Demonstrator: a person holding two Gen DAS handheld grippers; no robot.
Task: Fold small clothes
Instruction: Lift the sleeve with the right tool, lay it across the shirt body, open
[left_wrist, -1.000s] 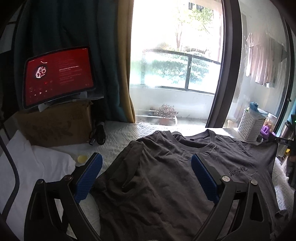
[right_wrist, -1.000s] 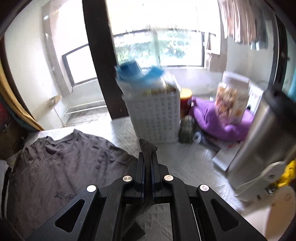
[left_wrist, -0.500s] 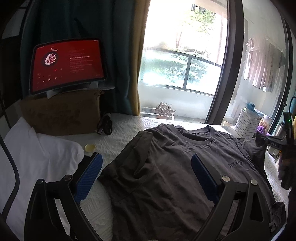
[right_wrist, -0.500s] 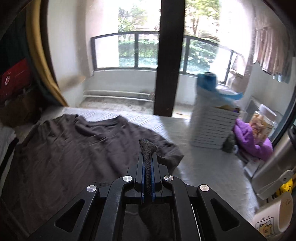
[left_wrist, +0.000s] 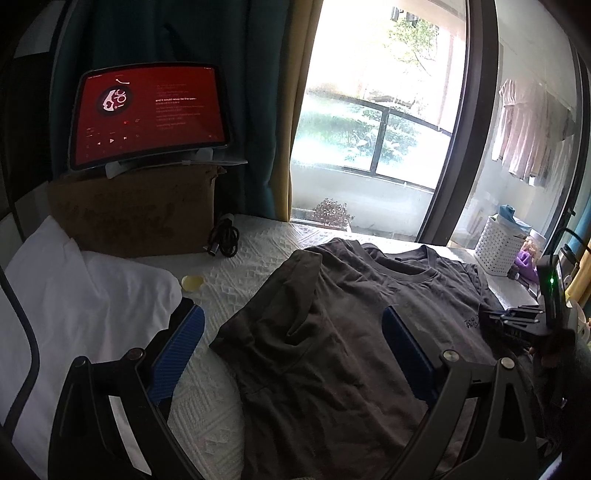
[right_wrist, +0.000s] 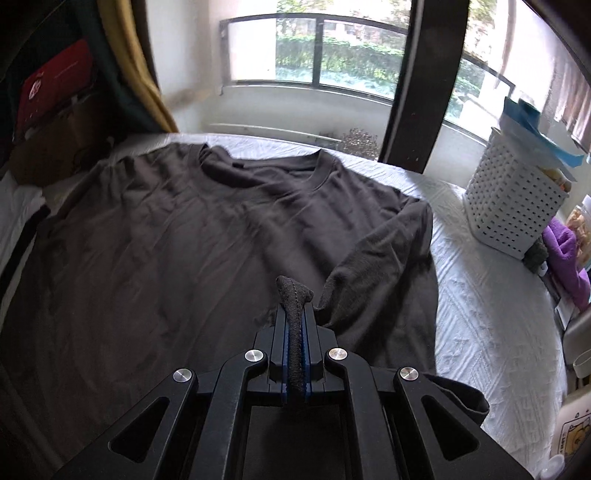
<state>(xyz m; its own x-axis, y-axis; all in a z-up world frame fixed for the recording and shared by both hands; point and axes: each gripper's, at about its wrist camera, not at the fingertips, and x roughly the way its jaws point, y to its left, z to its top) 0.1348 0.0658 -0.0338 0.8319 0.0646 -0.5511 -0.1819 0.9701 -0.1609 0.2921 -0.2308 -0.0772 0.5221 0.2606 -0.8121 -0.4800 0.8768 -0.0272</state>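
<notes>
Your dark grey t-shirt (right_wrist: 177, 236) is lying face up on the white textured surface (right_wrist: 491, 295), collar at the far end toward the window, and its left sleeve already looks folded in over the body. Your right hand-held gripper (right_wrist: 294, 306) is pressed together, pinching a bunched bit of the right sleeve edge, with that sleeve draped inward over the shirt. Your left hand-held gripper (left_wrist: 293, 338) is spread wide with nothing in it, hovering above the near left part of the shirt. My worry: only 1 small pinch holds that fabric, so a quick pull could slip it out or drag the whole shirt sideways and wrinkle the fold. Nothing pins the body down, so it may slide toward the white basket (right_wrist: 517, 206).
</notes>
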